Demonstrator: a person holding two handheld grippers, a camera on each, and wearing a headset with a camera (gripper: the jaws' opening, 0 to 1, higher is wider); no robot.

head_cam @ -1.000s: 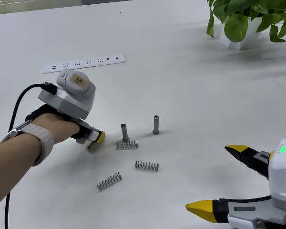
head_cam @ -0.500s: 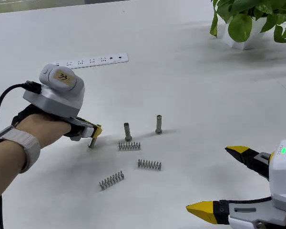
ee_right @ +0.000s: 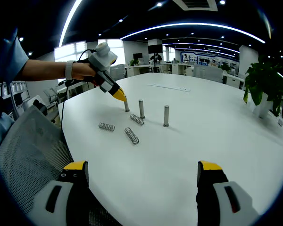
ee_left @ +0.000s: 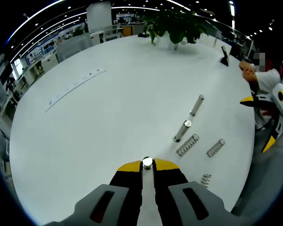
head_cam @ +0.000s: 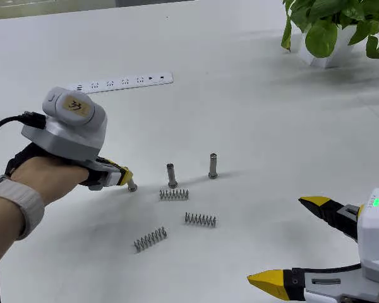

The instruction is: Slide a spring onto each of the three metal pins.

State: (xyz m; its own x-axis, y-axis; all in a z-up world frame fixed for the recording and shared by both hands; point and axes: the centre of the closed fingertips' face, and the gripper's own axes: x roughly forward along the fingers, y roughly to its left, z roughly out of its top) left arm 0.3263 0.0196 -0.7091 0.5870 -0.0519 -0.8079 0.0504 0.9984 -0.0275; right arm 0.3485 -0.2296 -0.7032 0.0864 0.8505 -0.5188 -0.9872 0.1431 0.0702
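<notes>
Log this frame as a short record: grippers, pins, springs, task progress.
left gripper: shut on a metal pin, held upright at the table, beside the other pins
right gripper: open, holding nothing
standing pins: two, upright, bare
springs: three, lying flat on the table
progress: no spring on any pin yet
background: power strip, potted plant
</notes>
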